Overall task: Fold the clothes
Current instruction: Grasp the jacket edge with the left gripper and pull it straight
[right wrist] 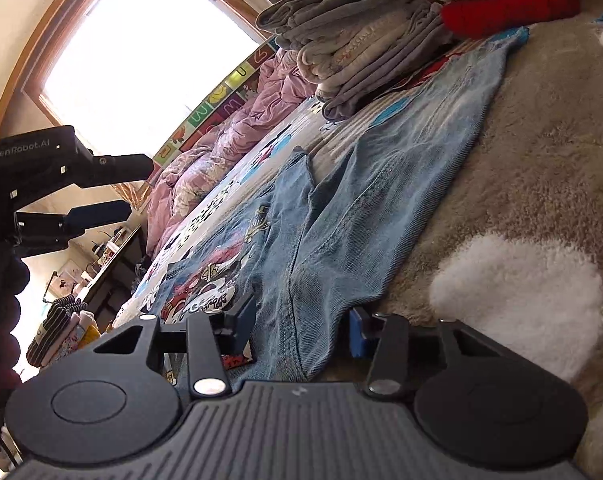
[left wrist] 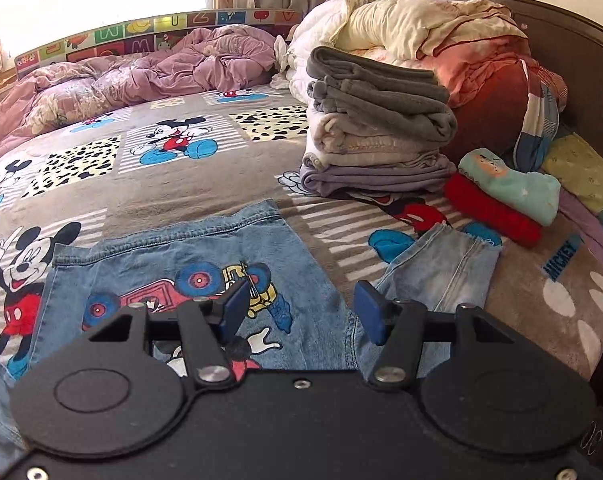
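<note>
The left gripper (left wrist: pixel 301 304) is nearest in its own view, jaws released with nothing between them, hovering above the jeans (left wrist: pixel 205 264). The jeans lie spread flat on the bed (left wrist: pixel 181 184) near its front edge, cartoon print facing up, one leg (left wrist: pixel 437 272) reaching toward the folded piles. The right gripper (right wrist: pixel 301 328) sits low at the jeans' edge, jaws partly closed astride a denim fold (right wrist: pixel 301 332); whether the pads press it cannot be told. Further in stands a stack of folded grey and cream clothes (left wrist: pixel 377 128), and just beside it a mint garment (left wrist: pixel 513 188) lies on a red one (left wrist: pixel 489 212). Crumpled bedding (left wrist: pixel 401 24) is heaped at the headboard, a purple quilt (left wrist: pixel 141 76) along the far edge.
</note>
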{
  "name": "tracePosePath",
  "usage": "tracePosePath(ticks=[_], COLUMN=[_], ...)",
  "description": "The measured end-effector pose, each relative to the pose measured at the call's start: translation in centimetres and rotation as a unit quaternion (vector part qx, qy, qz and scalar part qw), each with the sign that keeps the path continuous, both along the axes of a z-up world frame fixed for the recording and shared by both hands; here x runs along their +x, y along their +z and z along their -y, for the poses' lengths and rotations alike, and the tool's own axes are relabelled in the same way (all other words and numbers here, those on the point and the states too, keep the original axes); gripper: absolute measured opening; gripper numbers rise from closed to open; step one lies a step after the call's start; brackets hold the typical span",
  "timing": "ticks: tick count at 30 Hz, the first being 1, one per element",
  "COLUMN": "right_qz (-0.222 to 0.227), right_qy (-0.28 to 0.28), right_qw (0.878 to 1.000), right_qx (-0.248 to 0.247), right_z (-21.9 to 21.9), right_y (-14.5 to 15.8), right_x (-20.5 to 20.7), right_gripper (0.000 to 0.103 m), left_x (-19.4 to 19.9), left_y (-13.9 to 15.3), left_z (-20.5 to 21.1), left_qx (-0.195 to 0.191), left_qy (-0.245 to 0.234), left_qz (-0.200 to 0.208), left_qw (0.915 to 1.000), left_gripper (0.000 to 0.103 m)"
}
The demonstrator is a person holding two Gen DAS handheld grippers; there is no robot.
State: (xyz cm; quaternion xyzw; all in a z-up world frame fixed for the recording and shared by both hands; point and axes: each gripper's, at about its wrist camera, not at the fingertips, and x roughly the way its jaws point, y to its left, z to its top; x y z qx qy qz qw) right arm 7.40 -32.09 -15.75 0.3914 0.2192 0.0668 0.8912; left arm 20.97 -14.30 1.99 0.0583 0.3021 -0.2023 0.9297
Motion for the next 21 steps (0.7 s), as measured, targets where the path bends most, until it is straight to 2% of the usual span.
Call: tracePosePath(ticks=[2,5,10,13,16,21], right_qz=[-0.005,-0.007,-0.006,-0.006,-0.006,-0.004], right_qy=[-0.016,-0.025,-0.034,-0.043,-0.045,-0.038], right_qw=[1.000,0.998,0.995,0.994,0.996,0.998], right_qx=[0.026,0.065,0.090,0.100,0.079,0.044], right_z=[0.9,1.9,2.4,2.6,2.2,1.9], right_y=[-0.5,-1.2,-1.5,-1.6,-1.3,-0.7], right_x=[0.2,0.2,0.0,-0.1,-0.1,0.0], right_gripper=[0.017,0.009,0.006,0.005,0.005,0.005], left_x=[0.8,2.5,6.6,9.1,11.5,15.5], left_y=[0.0,-0.3,-1.7,-2.6,-3.7,-6.6], left_z=[0.5,1.0,2.2,3.9,6.0,9.4], left_qx=[0.006,0.005,-0.006,0.006,0.023,0.076], left_qy=[-0.002,0.000,0.023,0.033,0.037,0.055], left_qz=[-0.002,-0.019,-0.070,-0.084,-0.096,-0.116], left_qw=[1.0000,0.9998,0.9973,0.9959,0.9944,0.9887], left_gripper=[0.057,0.058,0.058,0.058,0.058,0.045])
